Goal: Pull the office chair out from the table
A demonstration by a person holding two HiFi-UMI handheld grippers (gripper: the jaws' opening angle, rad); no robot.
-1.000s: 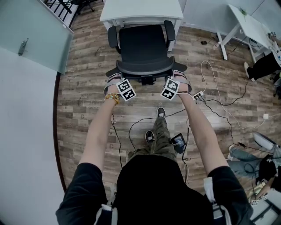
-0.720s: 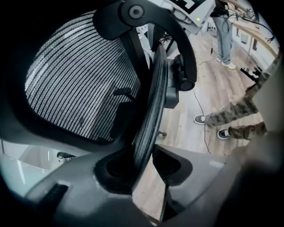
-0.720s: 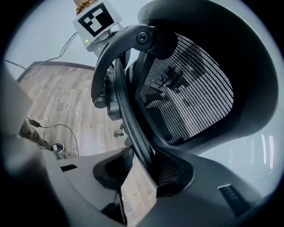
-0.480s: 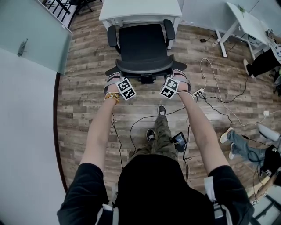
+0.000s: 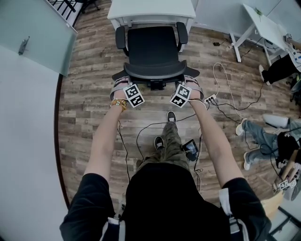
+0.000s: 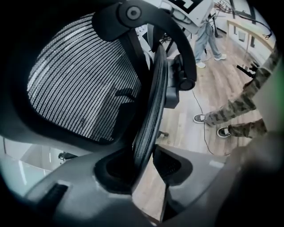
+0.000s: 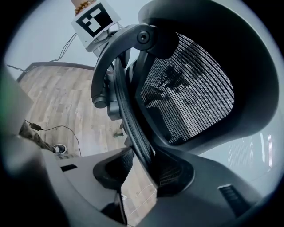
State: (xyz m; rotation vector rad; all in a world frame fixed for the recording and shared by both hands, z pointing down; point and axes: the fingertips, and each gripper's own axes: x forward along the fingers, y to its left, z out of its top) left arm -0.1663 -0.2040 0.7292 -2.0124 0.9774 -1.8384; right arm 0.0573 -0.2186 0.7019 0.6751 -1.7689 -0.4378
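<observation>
The black office chair [image 5: 153, 47] stands on the wood floor with its seat front under the white table [image 5: 150, 9]. Its curved backrest [image 5: 155, 70] faces me. My left gripper [image 5: 123, 81] grips the backrest's left end, and my right gripper [image 5: 190, 81] grips its right end. In the left gripper view the backrest rim [image 6: 155, 97] runs down between the jaws of the left gripper [image 6: 148, 155], with the mesh back [image 6: 75, 80] to its left. In the right gripper view the rim [image 7: 128, 111] passes between the pads of the right gripper [image 7: 144, 166].
Cables and a power strip [image 5: 210, 100] lie on the floor right of the chair. My feet [image 5: 171, 117] stand just behind it. A second white desk [image 5: 263, 23] is at the top right, a seated person's legs [image 5: 263, 136] at the right, and a glass partition [image 5: 33, 37] on the left.
Both grippers stay on the backrest and the chair has barely shifted. At the right edge, a person's legs have moved further into view.
</observation>
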